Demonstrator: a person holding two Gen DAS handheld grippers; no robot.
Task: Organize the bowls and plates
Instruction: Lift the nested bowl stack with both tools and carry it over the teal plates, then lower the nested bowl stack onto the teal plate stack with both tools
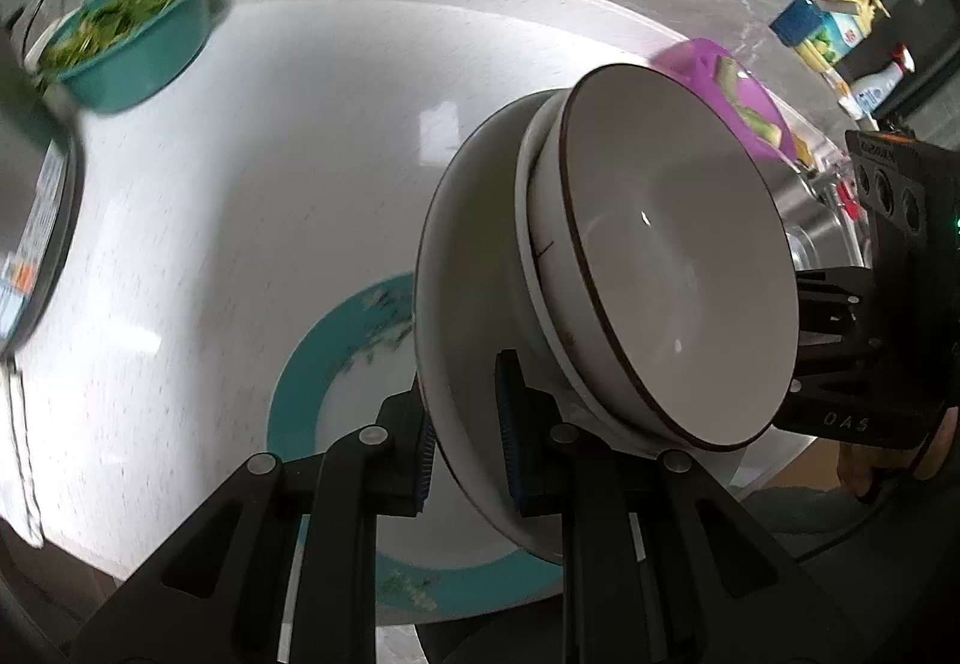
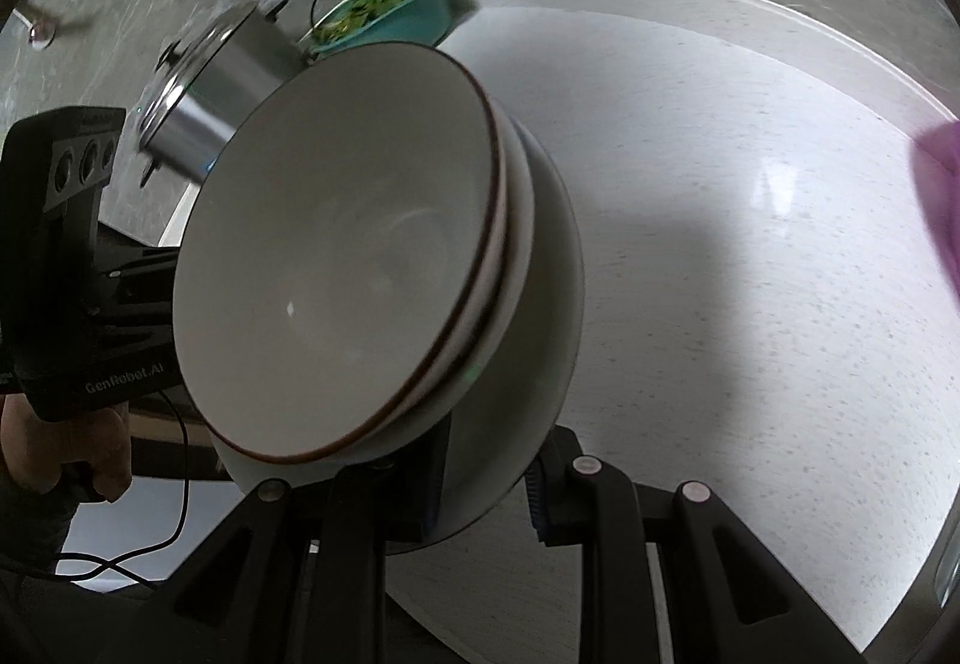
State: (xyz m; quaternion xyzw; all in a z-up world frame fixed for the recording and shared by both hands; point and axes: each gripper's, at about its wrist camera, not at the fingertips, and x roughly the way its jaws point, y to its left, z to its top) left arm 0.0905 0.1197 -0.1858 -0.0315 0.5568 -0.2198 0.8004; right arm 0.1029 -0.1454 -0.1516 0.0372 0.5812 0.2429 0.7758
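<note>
Right now both grippers have hold of the same stack (image 1: pixel 600 292), one from each side: the left gripper (image 1: pixel 465 442) is clamped on the rim of the big white plate (image 1: pixel 474 304) at the bottom of the pile, and the right gripper (image 2: pixel 480 490) pinches that plate's opposite edge, one finger under it and one over. On the plate sit nested bowls, the top bowl (image 1: pixel 678 256) with a thin brown rim, and the whole lot is held up off the worktop (image 1: pixel 270 154), tilted, so each camera looks into the bowl's open face. Directly below the stack, on the left gripper's side, lies a teal-rimmed plate (image 1: pixel 336 358) with green scraps on it, flat on the worktop. That is what the next move seems to turn on: the stack hangs above and slightly to the right of that plate, so setting it there means levelling it and going straight down. Neither hand is nearer, since the load is shared. Farther off stand a teal bowl of greens (image 1: pixel 138 40), a steel pot (image 2: pixel 210 82) and a purple dish (image 1: pixel 732 88), all well apart from the stack. With that tilt, I'd worry the bowls could slide.
</note>
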